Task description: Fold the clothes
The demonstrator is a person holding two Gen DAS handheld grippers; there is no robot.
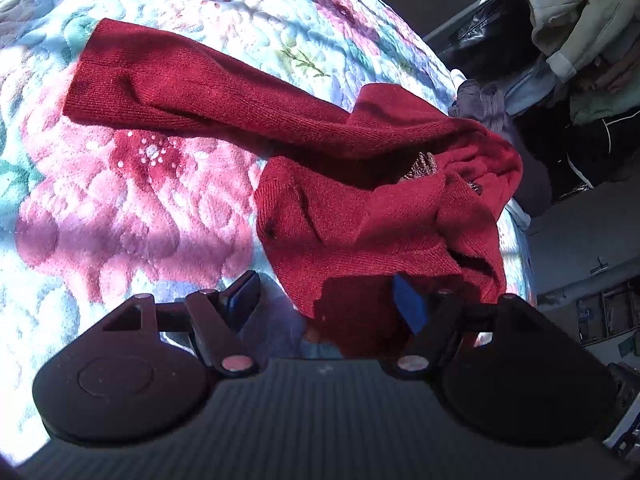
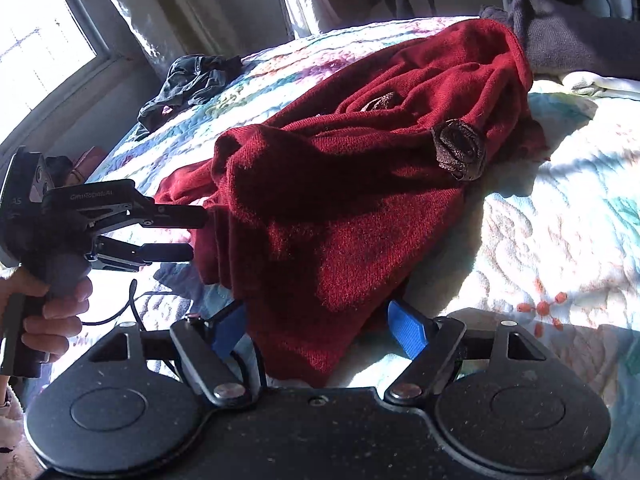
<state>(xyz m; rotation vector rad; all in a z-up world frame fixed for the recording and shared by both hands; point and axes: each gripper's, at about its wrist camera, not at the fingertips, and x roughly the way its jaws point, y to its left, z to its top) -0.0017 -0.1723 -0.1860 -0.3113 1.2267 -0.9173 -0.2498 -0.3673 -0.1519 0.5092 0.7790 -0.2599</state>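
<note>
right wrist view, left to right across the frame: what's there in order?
Person's hand on the left gripper's handle → left gripper, fingers apart at the sweater's edge → red sweater → brown fabric rosette on it → bare floral quilt.

Bed (image 1: pixel 168 208) covered by a quilted floral spread in pink, teal and white, lit in hard patches of sun with deep shadows between. Bright window (image 2: pixel 36 56) at the far left corner, pale curtains (image 2: pixel 208 4) hanging beside it against a grey wall. Dark crumpled garment (image 2: pixel 188 84) near the bed's far left edge; grey knit (image 2: pixel 560 40) and white cloth at its far right edge. Beyond the bed's right edge, heaped coats and clothes (image 1: pixel 576 36), dim grey floor, low shelving (image 1: pixel 608 312).
</note>
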